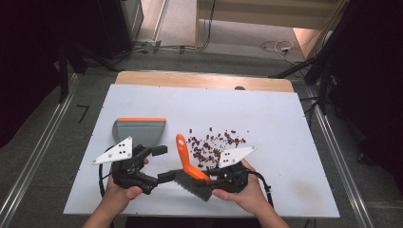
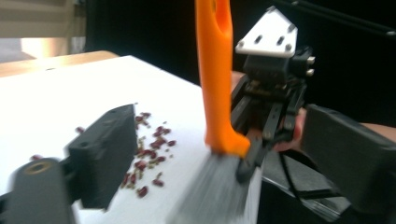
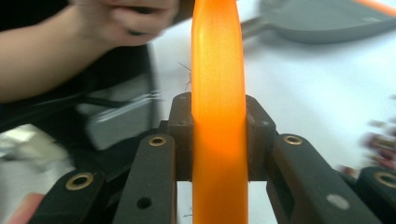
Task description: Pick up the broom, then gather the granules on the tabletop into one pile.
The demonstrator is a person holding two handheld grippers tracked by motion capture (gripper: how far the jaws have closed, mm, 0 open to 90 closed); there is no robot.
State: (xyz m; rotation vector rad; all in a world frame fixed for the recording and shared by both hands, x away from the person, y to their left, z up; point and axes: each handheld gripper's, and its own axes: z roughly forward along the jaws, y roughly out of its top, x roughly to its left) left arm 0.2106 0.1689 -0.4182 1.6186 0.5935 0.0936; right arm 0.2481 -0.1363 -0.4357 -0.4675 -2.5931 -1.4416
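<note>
We see the right tongs (image 1: 211, 172) pinching the brush (image 1: 189, 167): in the right gripper view both jaws press flat on the two sides of its orange handle (image 3: 218, 116), which rises straight up between them. From above, the handle leans away from the right tongs toward the beans (image 1: 211, 142), and the grey bristles (image 1: 192, 186) lie low on the table (image 1: 285, 123), between the two tongs. The left tongs (image 1: 161, 164) stand spread, with nothing between the jaws; they are just beside the bristles but we see no contact (the left gripper view is blurred there). In that view the handle stands ahead, between the two spread jaws and beyond them, with the right tongs behind it. The beans are scattered beyond the right tongs, well within their side of the table. The dustpan (image 1: 139, 129) lies just beyond the left tongs, apart from them.
</note>
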